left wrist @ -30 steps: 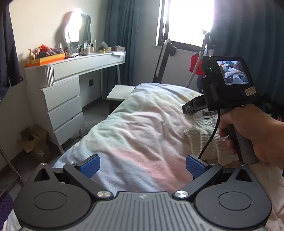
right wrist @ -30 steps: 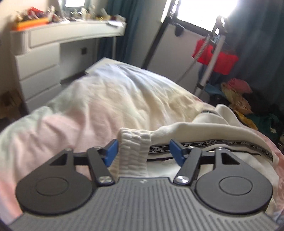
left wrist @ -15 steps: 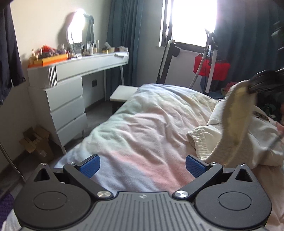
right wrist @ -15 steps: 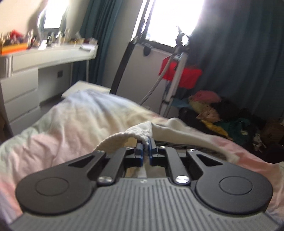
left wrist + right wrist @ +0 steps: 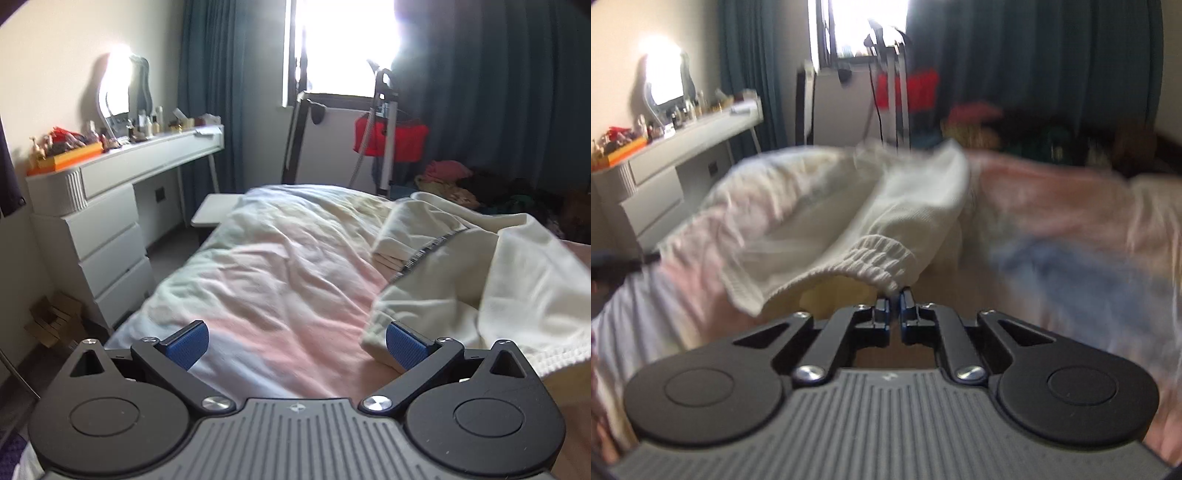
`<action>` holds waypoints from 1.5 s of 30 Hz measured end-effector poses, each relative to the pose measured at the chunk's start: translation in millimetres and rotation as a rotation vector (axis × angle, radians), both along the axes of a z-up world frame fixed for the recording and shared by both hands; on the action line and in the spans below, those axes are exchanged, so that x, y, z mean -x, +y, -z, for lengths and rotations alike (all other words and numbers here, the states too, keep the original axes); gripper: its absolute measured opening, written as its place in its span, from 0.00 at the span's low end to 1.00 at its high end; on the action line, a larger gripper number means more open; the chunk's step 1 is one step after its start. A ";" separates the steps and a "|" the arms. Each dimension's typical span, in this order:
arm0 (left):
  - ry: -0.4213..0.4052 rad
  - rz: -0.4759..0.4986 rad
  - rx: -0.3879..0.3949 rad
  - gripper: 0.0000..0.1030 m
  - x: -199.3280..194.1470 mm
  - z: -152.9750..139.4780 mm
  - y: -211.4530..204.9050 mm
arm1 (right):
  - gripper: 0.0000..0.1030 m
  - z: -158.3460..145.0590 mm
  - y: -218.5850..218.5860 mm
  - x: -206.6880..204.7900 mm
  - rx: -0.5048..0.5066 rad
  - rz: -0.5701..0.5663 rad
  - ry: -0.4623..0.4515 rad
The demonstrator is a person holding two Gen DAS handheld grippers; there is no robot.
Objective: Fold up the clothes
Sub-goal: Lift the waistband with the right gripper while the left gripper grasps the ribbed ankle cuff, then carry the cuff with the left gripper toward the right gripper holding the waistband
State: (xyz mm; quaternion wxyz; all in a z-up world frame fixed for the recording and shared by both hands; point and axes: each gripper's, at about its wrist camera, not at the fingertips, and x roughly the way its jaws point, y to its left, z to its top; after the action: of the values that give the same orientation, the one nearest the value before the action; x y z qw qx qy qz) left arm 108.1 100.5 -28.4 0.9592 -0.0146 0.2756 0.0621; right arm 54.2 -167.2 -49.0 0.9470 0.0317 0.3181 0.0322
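Note:
A cream sweatshirt (image 5: 480, 266) with ribbed cuffs and a dark lettered band lies crumpled on the right side of the bed (image 5: 277, 280). My left gripper (image 5: 295, 345) is open and empty, low over the pink bedcover, its right fingertip next to a fold of the sweatshirt. In the right wrist view my right gripper (image 5: 894, 310) is shut on the ribbed hem of the sweatshirt (image 5: 857, 221) and holds it lifted above the bed. That view is motion-blurred.
A white dressing table (image 5: 122, 177) with drawers, a mirror and clutter stands left of the bed. A small white stool (image 5: 216, 208) sits at the bed's far end. A red item (image 5: 389, 138) and a clothes pile (image 5: 461, 181) lie by the dark curtains.
My right gripper closed on the sweatshirt's ribbed hem, lifted it and swung it back across the bed. The right hand has left the left wrist view. My left gripper stayed open and drifted right.

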 end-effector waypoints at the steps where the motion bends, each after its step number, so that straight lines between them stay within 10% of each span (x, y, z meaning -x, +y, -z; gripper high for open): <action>1: 0.003 0.007 0.004 1.00 3.4 -0.9 -3.0 | 0.08 13.5 -7.4 6.2 -0.018 0.007 0.029; 12: 0.020 0.083 -0.100 1.00 12.1 6.8 -27.1 | 0.13 34.9 -34.9 36.6 -0.112 -0.055 0.071; 17: 0.073 0.212 -0.077 1.00 -26.8 17.2 -28.7 | 0.73 38.2 -57.3 37.3 -0.317 -0.070 0.095; 29: 0.180 0.237 0.323 0.91 -140.2 94.1 -1.9 | 0.73 91.3 -111.5 -6.5 -0.844 0.222 0.092; 35: 0.142 0.297 0.462 0.72 -146.2 98.4 1.5 | 0.67 104.8 -88.6 -35.8 -0.720 0.171 0.114; 38: 0.167 0.334 0.447 0.53 -146.9 100.7 -11.9 | 0.42 108.3 -81.8 -40.7 -0.679 0.171 0.104; 45: 0.142 0.287 0.404 0.25 -134.6 94.0 -18.0 | 0.25 100.3 -77.3 -34.4 -0.640 0.136 0.050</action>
State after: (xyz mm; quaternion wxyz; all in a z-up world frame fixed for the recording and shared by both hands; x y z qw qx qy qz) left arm 242.6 82.6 -122.5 0.9140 -0.1623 0.3483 -0.1300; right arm 88.6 -244.5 -149.3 0.8809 0.3498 0.3119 0.0664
